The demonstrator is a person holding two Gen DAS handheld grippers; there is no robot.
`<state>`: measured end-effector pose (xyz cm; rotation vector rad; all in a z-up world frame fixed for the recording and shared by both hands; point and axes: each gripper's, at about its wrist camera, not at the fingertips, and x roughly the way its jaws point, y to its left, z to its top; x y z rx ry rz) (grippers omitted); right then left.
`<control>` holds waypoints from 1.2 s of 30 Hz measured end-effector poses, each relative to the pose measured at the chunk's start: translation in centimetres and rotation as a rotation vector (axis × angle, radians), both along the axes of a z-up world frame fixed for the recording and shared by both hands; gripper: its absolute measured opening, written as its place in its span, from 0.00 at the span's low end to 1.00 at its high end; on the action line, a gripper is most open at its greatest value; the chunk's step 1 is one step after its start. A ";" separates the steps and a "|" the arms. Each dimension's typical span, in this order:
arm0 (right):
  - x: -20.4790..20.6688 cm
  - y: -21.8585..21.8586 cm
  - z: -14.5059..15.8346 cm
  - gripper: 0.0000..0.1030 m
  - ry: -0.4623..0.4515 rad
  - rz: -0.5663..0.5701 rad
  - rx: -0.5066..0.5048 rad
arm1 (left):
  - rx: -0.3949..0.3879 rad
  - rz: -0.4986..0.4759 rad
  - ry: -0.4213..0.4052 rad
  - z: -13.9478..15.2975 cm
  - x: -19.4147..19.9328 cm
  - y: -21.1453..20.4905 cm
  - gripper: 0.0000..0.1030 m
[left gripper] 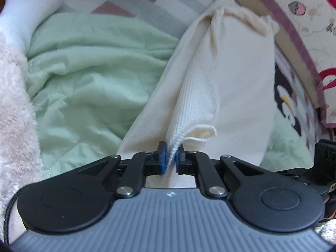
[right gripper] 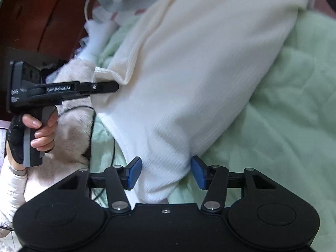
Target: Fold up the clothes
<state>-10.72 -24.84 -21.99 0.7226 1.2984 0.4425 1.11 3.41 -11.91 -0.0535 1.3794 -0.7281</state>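
The left gripper (left gripper: 171,157) is clamped on a hem edge of the cream knit garment (left gripper: 237,79), its 2 blue pads (left gripper: 162,157) pressed together with the ribbed fabric bunched up between them, and a small loop of hem curls out just to the right of the pinch. From that grip the garment stretches away in long folds toward its far frayed-looking edge. In the right wrist view the right gripper (right gripper: 167,173) stands apart, its blue pads (right gripper: 134,173) on either side of a lower corner of the same garment, neither pad pressing the cloth. The garment lies on a pale green quilt (left gripper: 88,67), which shows on both sides of it. Left of the garment, a fluffy pink-white fabric (left gripper: 14,96) covers the quilt's edge, and in the right wrist view a person's left hand (right gripper: 42,132) grips the handle of the left gripper there, the tool's black fingers reaching to the garment's side hem. Beyond the garment's far end runs a striped pink, grey and white sheet (left gripper: 134,2), and to the garment's right stands a cardboard box (left gripper: 298,48) with cartoon prints.
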 end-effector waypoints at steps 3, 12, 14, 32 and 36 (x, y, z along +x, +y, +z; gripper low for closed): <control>-0.5 1.0 -0.3 0.57 0.020 0.028 -0.010 | 0.007 0.005 0.015 -0.5 0.2 -0.3 0.22; -1.7 2.4 2.2 0.17 -0.066 0.145 0.010 | -0.018 -0.065 -0.057 1.1 -1.0 0.3 0.04; -2.7 1.4 3.7 0.15 -0.079 0.154 0.019 | -0.090 0.017 -0.002 1.4 -0.6 2.2 0.04; -4.2 -0.3 3.4 0.48 0.024 0.067 -0.149 | -0.002 -0.042 -0.040 -0.2 -1.2 0.6 0.11; -3.7 -2.5 5.0 0.48 -0.033 -0.048 -0.148 | 0.016 -0.122 -0.118 0.6 -2.2 0.1 0.11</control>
